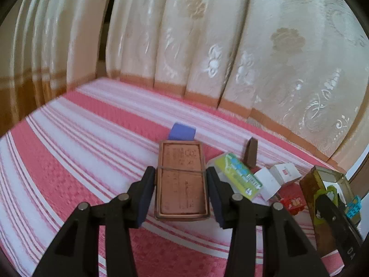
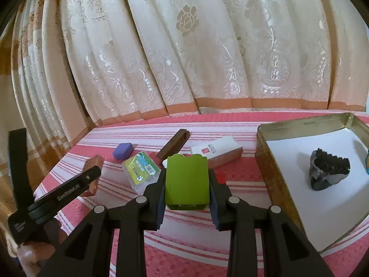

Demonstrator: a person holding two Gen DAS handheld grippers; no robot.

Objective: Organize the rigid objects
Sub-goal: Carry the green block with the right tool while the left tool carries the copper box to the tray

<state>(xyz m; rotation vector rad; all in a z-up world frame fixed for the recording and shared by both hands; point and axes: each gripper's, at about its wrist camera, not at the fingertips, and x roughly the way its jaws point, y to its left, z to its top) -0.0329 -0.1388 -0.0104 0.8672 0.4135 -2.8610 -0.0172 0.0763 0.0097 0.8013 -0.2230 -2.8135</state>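
Left wrist view first: the left gripper [image 1: 181, 184] is clamped on a flat copper-coloured box [image 1: 181, 180] with a thin band round its middle. The pads press on both long sides and the box sits above the pink-and-white striped tabletop [image 1: 69, 161]. There's stamped writing on its lid, too blurry to read. Just past it is a purple block [image 1: 182, 132]. To the right: a clear case with a green and yellow label [image 1: 237, 175], a dark brown piece standing upright [image 1: 251, 152], and a white carton with a small red logo [image 1: 284, 173]. At the far right edge you can see a corner of the metal tin [image 1: 332, 173].

Right wrist view: the right gripper [image 2: 186, 184] is closed tight on a green brick [image 2: 186, 182], held up off the tabletop [image 2: 230, 254]. The open tin [image 2: 274, 161] sits to the right, with a white lining, a dark jagged lump [image 2: 329, 173] inside it, plus a sliver of something teal at the edge. The clear case [image 2: 140, 168] shows a barcode, but the text can't be read. The white carton [image 2: 214, 149] has a red square logo. The left gripper [image 2: 92, 177] comes in from the left, holding the copper box [image 2: 93, 161], with "GenRobot.AI" printed on it.
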